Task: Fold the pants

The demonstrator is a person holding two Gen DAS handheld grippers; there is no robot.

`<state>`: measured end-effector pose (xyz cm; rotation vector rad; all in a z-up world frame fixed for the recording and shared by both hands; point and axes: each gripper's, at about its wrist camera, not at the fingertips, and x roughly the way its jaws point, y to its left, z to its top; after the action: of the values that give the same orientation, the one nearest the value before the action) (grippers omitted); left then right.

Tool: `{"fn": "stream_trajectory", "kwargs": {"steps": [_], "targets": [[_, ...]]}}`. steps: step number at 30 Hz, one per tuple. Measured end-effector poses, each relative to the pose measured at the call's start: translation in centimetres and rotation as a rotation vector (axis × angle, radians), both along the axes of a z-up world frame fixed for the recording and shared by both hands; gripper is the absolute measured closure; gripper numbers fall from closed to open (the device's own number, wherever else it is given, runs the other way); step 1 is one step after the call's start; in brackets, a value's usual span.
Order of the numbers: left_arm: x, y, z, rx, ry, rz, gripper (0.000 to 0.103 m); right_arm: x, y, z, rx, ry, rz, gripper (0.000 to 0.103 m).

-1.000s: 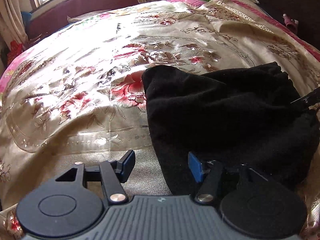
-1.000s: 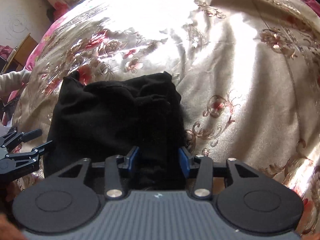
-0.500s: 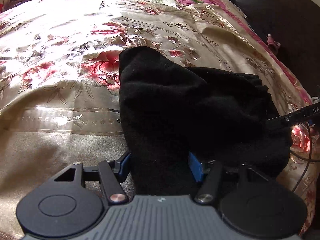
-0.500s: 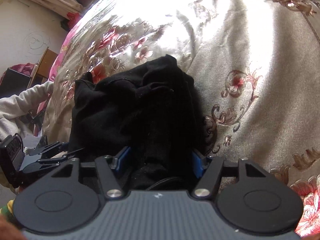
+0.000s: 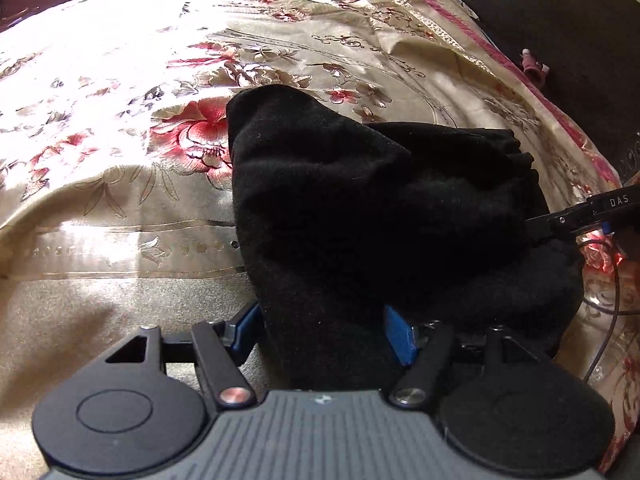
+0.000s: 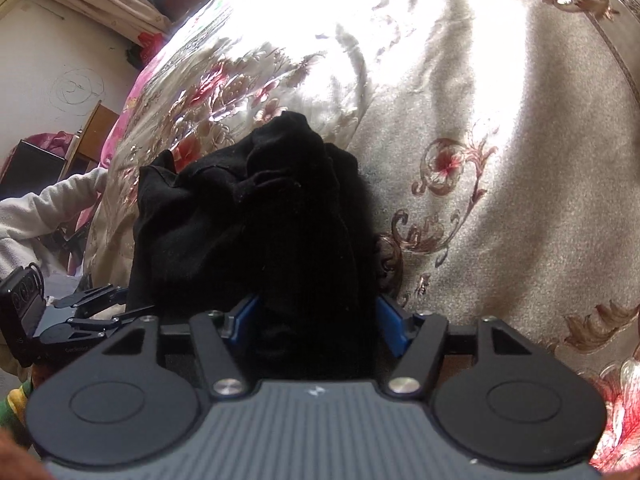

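Observation:
The black pants (image 5: 360, 216) lie bunched in a thick folded bundle on the floral bedspread (image 5: 120, 140). My left gripper (image 5: 324, 332) has its blue pads wide apart with the near edge of the pants between them. In the right wrist view the pants (image 6: 248, 220) rise in a lumpy heap. My right gripper (image 6: 314, 324) also stands wide around a thick roll of the fabric. The right gripper shows at the right edge of the left wrist view (image 5: 576, 216). The left gripper shows low on the left in the right wrist view (image 6: 92, 312).
The gold satin bedspread (image 6: 480, 120) with red flowers covers the bed. A dark floor (image 5: 580, 32) lies beyond the bed's right edge. A white sleeve (image 6: 44, 208), a wooden chair (image 6: 92, 128) and a wall (image 6: 60, 60) stand at the left. A thin cable (image 5: 608, 280) hangs at the right.
My left gripper has slid in from beside the pants until the fabric sits between its pads. My right gripper has pushed the bundle forward and the heap has bunched up higher.

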<state>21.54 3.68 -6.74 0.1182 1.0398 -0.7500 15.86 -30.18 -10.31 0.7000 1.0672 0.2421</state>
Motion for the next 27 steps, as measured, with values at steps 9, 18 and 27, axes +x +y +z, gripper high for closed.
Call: {"fn": "stream_trajectory", "kwargs": {"steps": [9,18,27], "targets": [[0.7,-3.4,2.5,-0.071,-0.042,0.043,0.046,1.7,1.2,1.2,0.124,-0.024,-0.046,0.070],[7.4,-4.4,6.6,-0.210,-0.207,0.057,0.063,8.6,-0.7,7.3,0.095,-0.239,-0.074,0.074],[12.1,-5.6,0.3,-0.035,-0.287,0.085,0.054,11.6,-3.0,2.6,-0.143,-0.121,-0.170,0.054]]}}
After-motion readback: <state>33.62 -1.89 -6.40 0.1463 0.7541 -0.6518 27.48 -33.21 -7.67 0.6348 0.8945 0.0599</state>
